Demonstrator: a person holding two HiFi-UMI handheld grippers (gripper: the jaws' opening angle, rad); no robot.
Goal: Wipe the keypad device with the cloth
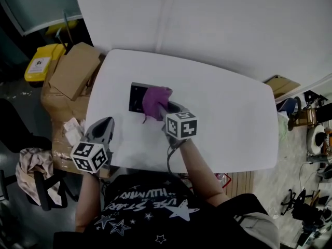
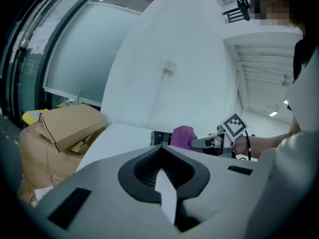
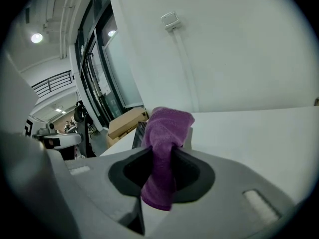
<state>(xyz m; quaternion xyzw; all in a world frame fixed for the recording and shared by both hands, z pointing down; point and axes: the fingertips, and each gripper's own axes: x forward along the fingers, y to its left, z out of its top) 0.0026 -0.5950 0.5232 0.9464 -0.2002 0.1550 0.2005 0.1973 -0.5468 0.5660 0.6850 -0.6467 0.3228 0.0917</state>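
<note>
A black keypad device lies on the white table, left of centre. A purple cloth is bunched over its right end, and my right gripper is shut on that cloth. In the right gripper view the cloth hangs pinched between the jaws of the right gripper, with the keypad device just behind it. My left gripper hovers at the table's front left edge, shut and holding nothing. The left gripper view looks past the left gripper at the keypad device, the cloth and the right gripper.
Cardboard boxes and a yellow container crowd the floor left of the table. A white wall runs behind it. Crumpled fabric lies on a seat at the lower left. Gear clutters the floor at right.
</note>
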